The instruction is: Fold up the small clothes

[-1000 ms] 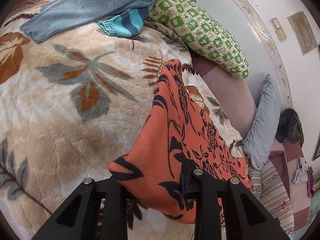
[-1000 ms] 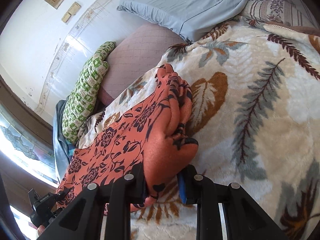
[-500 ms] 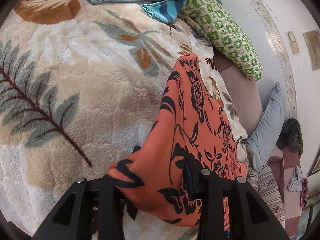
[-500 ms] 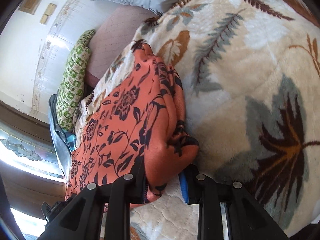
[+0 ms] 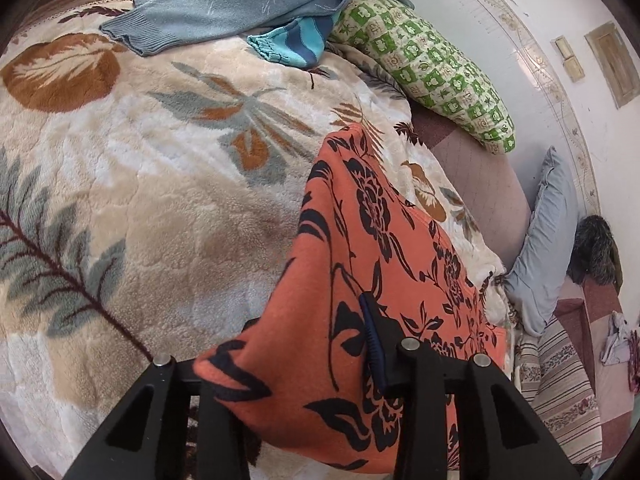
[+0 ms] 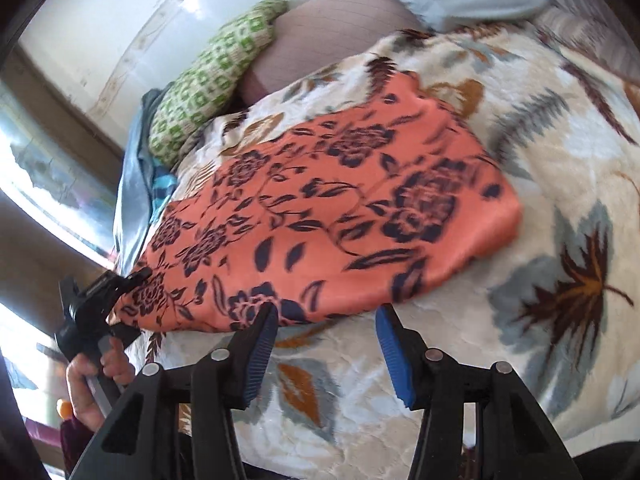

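Note:
An orange garment with black flowers [image 6: 340,208] lies folded on the leaf-patterned blanket [image 6: 560,240]. It also shows in the left wrist view [image 5: 360,280]. My left gripper [image 5: 296,364] is shut on the garment's near corner, and the cloth drapes over its fingers. It shows in the right wrist view [image 6: 120,284] at the garment's left end. My right gripper [image 6: 326,352] is open and empty, just short of the garment's near edge.
A blue-grey sweater [image 5: 240,0] and a striped teal piece [image 5: 296,40] lie at the blanket's far side. A green patterned pillow [image 5: 432,72] and a pale blue pillow [image 5: 548,248] lie by the wall. The blanket [image 5: 120,200] stretches left of the garment.
My right gripper has opened and let go of the garment, which now lies spread flat. My left gripper keeps its hold on the corner.

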